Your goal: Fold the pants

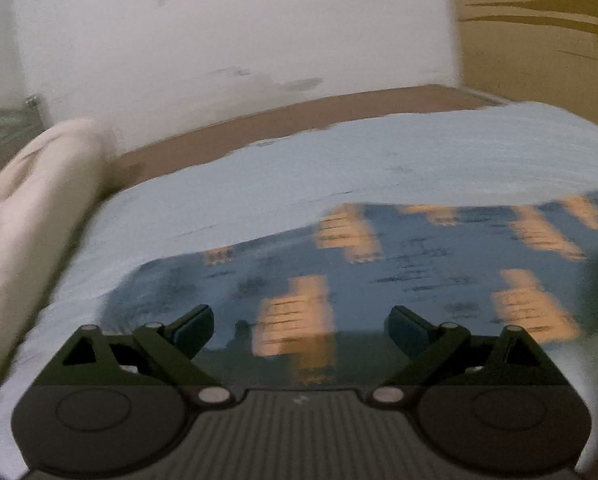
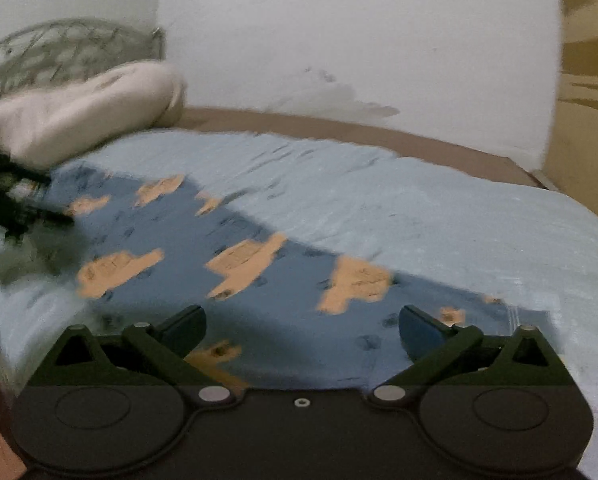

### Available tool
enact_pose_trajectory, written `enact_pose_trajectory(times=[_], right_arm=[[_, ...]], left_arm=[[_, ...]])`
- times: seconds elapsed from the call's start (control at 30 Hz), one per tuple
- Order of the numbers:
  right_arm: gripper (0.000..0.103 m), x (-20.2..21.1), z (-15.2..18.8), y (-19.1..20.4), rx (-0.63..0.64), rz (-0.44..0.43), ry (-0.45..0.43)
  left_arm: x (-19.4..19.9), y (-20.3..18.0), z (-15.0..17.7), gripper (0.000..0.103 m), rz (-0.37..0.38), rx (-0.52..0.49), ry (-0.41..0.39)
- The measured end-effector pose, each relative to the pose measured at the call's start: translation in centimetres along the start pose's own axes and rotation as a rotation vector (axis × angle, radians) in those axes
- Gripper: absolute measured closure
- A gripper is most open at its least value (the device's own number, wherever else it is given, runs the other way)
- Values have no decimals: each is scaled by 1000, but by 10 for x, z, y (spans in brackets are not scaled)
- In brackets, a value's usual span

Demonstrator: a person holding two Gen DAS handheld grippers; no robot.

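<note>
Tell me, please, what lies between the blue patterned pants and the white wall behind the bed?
In both wrist views, past the pants comes a bare stretch of light blue sheet, then a brown bed edge, then the wall.

Blue orange-patterned pants [image 2: 203, 248] lie flat on bed.

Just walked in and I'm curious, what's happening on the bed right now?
A person is folding pants, blue with orange patches, which lie spread on a light blue sheet on the bed. The left hand-held gripper and the right hand-held gripper both hover over the fabric with jaws wide open, and nothing is gripped between them. A cream pillow sits at the head of the bed. Both views are motion-blurred.
</note>
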State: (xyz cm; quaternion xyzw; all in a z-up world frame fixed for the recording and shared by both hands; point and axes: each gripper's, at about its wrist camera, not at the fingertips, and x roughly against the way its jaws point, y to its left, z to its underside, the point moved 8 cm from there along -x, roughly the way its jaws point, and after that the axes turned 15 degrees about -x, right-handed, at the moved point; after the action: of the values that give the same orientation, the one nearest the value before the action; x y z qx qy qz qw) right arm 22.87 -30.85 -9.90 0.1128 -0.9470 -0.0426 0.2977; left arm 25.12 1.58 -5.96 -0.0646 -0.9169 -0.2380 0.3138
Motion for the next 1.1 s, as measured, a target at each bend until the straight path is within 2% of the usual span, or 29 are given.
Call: enact_pose_trajectory(times=[0.1,0.23,0.3,0.47,0.5,0.57,0.63,0.77,0.83,0.87,0.9,1.0,1.1], right_arm=[[1,-8,11,9,44,29,9],[1,-6,9,9,-24,34,-10],[1,-5,6,12,-38,29,-25],[1,-14,-11,42,-3,-27,-23],[1,-19,-15,50,8,-39,-19],[1,-32,-27,68,25,-74,-6],[1,-45,-39,83,29,-98,12],[1,-71,-62,113,9,-163,26],[1,-81,-69,126,7,-186,31],[1,-87,-71,132,8,-195,37],[1,-93,-72,138,8,-201,43],[1,-111,-76,154,19,-211,72],[1,-127,-81,165,62,-170,80]], left_arm=[[-7,54,25,6,-69,91,35],[-14,109,56,5,-115,181,41],[-20,125,67,4,-101,229,36],[-33,146,84,6,9,340,0],[-36,148,86,9,31,350,-6],[-41,150,90,24,78,362,-10],[-49,152,92,30,121,388,-6],[-63,155,92,48,202,448,-6],[-71,155,93,62,229,473,5],[-72,155,92,76,225,470,13],[-72,155,90,80,215,460,15],[-62,159,84,86,155,449,-27],[-46,162,74,87,70,409,-60]])
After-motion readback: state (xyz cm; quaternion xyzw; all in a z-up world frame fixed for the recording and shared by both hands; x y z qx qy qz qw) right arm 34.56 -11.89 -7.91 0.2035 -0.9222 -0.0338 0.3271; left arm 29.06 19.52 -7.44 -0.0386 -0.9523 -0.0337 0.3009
